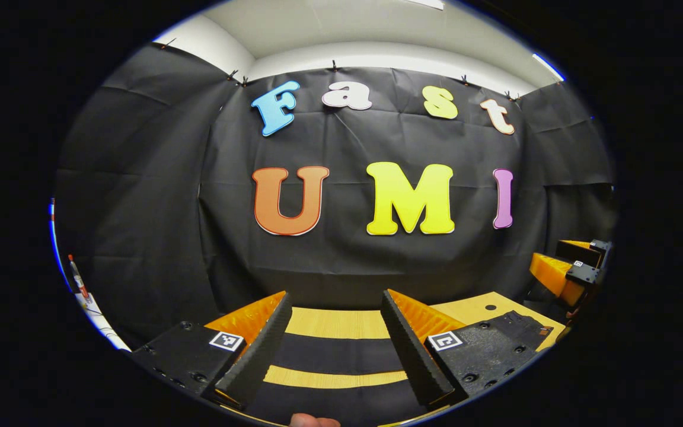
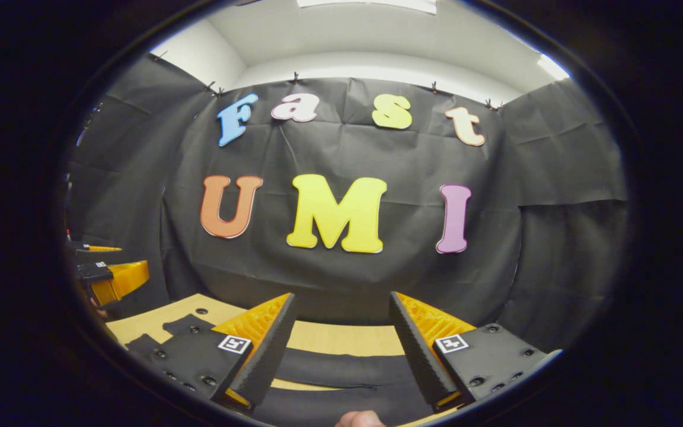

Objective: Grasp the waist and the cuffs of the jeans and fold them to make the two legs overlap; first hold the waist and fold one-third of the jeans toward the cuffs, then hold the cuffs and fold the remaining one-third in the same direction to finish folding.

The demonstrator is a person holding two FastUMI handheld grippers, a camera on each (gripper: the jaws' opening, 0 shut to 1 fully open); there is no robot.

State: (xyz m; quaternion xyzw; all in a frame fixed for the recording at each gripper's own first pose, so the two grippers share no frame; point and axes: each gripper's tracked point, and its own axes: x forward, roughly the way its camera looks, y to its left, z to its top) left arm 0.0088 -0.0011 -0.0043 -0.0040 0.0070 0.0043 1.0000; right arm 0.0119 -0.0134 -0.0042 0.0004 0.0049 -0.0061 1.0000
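Jeans [image 1: 329, 354], dark and flat, are seen lying on the wooden bench [image 1: 335, 323], low in the left gripper view, between and beyond the fingers of the left tool [image 1: 335, 350]. Two dark bands of cloth are crossed by pale strips of bench, one strip beyond the cloth and one between the bands. More dark cloth is seen at the right of that view, on the bench near its far corner. The left tool is held spread wide, with nothing between its fingers [image 1: 258, 350]; the fingers are raised above the cloth, and whether they touch it cannot be told. At the right edge of the same view the right tool [image 1: 573, 270] is seen farther off, above the bench edge.

In the right gripper view the jeans [image 2: 335, 367] are seen again as dark bands across the bench [image 2: 341, 338], with a thin strip of wood between them and more cloth lying at the left. The right tool [image 2: 341, 356] is likewise spread apart and nothing is gripped by it. At the left edge of this view the left tool [image 2: 110, 279] is seen, well apart from the right one. A fingertip [image 1: 315, 421] of the person is seen at the bottom of each view. Both tools are pointed at the black cloth wall [image 1: 140, 207].
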